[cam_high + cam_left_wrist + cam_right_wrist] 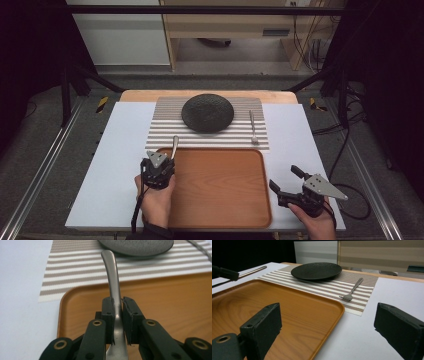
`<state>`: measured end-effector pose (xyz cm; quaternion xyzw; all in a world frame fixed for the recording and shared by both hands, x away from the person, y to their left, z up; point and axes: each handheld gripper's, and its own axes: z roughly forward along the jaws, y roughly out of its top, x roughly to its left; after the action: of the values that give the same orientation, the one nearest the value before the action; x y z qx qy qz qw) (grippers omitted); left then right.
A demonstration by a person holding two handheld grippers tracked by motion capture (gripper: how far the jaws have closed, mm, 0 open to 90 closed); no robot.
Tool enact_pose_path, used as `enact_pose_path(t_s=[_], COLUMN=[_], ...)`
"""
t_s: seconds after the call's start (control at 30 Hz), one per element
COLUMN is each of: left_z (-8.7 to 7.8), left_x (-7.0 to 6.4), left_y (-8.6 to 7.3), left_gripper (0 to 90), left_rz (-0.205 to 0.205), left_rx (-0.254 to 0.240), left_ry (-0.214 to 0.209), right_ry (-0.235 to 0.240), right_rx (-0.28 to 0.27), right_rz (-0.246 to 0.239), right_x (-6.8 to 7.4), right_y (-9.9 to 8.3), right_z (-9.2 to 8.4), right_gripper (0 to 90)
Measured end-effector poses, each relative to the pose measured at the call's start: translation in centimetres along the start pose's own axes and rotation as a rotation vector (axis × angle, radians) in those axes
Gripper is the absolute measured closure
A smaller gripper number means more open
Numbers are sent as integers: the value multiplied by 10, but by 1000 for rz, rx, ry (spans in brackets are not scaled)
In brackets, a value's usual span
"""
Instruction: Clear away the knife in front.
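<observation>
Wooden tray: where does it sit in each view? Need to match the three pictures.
High view: wooden tray at bottom centre, between the two grippers.
Left gripper view: wooden tray across the lower right, behind the jaws.
Right gripper view: wooden tray at lower left.
Shared landmark: the striped placemat along its far edge.

light: we see the white worktop (120, 165) evenly lit from above, dark surroundings left and right | shadows: soft, short under the plate (207, 113) | glare: pale sheen on the tray (220, 185) and on the metal handle (111, 277) | focus: we find near claw parts soft in both gripper views, far background blurred | high view: slightly soft, low in detail
</observation>
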<state>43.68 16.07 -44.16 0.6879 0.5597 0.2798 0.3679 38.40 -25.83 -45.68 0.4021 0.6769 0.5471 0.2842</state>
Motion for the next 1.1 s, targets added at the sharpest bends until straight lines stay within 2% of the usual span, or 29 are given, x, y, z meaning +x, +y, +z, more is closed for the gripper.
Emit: enact_pose_path(t_s=[0.1, 0.2, 0.27, 0.7, 0.97, 1.0, 1.1], left_z=[-3, -2, -3, 0, 5, 7, 6], left_x=[2, 3, 4, 23, 26, 26, 27], left_y=[-9, -18, -22, -26, -30, -31, -31], left_gripper=[798, 798, 798, 798, 797, 797, 794], left_rz=[-28, -36, -46, -77, -76, -65, -75], left_rx=[15, 49, 51, 99, 133, 151, 141], left_ry=[0, 7, 12, 70, 68, 57, 53], right_ry=[2, 3, 5, 10, 12, 13, 15], right_rx=[4, 7, 8, 14, 21, 21, 21], right_rz=[-7, -5, -8, -14, -16, -17, -18], right_x=[1, 3, 3, 2, 3, 3, 3], right_y=[0, 0, 0, -1, -1, -1, -1], right_z=[1, 2, 2, 2, 3, 3, 3], right_gripper=[76, 76, 76, 76, 75, 75, 74])
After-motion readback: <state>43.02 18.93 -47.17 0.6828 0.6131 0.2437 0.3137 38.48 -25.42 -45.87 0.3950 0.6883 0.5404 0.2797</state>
